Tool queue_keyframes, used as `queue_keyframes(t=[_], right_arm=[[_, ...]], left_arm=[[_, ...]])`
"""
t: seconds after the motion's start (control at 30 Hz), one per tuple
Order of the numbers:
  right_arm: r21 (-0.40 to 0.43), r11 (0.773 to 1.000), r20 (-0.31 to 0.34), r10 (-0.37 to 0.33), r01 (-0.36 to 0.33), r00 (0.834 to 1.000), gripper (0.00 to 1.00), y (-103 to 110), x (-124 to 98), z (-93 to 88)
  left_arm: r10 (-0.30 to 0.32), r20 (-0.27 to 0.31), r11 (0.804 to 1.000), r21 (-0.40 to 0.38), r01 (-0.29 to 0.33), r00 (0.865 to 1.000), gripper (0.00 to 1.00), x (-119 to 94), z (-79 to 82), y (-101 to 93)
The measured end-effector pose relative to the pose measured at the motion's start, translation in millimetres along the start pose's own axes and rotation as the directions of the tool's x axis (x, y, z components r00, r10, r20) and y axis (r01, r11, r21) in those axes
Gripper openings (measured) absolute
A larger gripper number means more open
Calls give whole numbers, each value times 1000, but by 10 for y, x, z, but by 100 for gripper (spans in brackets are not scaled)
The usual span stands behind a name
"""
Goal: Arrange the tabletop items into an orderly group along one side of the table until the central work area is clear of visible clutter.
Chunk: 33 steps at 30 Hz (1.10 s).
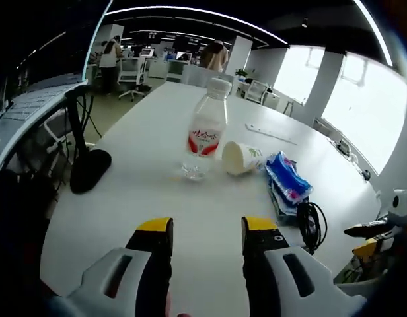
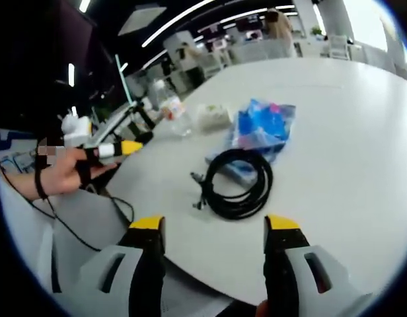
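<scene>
A clear water bottle (image 1: 205, 131) with a red label and white cap stands upright on the white table (image 1: 150, 198). Beside it a paper cup (image 1: 242, 158) lies on its side. Right of the cup sits a blue packet (image 1: 287, 177), then a coiled black cable (image 1: 312, 223). My left gripper (image 1: 207, 228) is open above the near table edge, short of the bottle. My right gripper (image 2: 215, 226) is open just in front of the black cable (image 2: 239, 182), with the blue packet (image 2: 262, 123), cup (image 2: 213, 115) and bottle (image 2: 170, 105) beyond. The left gripper (image 2: 127, 148) shows at left in a person's hand.
A black object (image 1: 90, 169) with cords rests at the table's left edge. A thin white strip (image 1: 271, 135) lies farther back. Office chairs (image 1: 134, 74) and people stand beyond the table's far end. The right half of the table (image 2: 349, 145) is bare.
</scene>
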State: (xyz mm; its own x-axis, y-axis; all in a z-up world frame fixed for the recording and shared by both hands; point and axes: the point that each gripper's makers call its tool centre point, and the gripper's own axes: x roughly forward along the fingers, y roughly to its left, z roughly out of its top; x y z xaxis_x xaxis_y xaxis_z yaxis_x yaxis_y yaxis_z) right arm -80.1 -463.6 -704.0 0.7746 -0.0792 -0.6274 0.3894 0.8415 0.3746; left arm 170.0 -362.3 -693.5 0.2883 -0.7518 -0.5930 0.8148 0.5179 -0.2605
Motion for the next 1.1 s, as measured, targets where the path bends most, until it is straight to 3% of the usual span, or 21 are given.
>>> queue_keyframes(t=[0.2, 0.57, 0.77, 1.0, 1.1], right_arm=[[-34, 999, -24, 19, -20, 1000, 58, -49, 83, 34], [-199, 976, -86, 76, -92, 993, 58, -64, 332, 442], [-316, 939, -148, 92, -136, 985, 56, -46, 541, 627], [-384, 909, -177, 99, -161, 979, 56, -21, 812, 882], [-437, 884, -195, 91, -169, 977, 55, -27, 936, 969]], left_arm=[[-3, 0, 1000, 8, 3, 1000, 40, -174, -105, 11], [1, 35, 1000, -22, -1, 999, 40, -384, -181, -22], [7, 69, 1000, -27, -5, 998, 40, -430, -133, -52], [21, 89, 998, -59, -16, 996, 40, -457, -132, -24], [23, 88, 997, -70, -17, 996, 40, -470, -150, -24]])
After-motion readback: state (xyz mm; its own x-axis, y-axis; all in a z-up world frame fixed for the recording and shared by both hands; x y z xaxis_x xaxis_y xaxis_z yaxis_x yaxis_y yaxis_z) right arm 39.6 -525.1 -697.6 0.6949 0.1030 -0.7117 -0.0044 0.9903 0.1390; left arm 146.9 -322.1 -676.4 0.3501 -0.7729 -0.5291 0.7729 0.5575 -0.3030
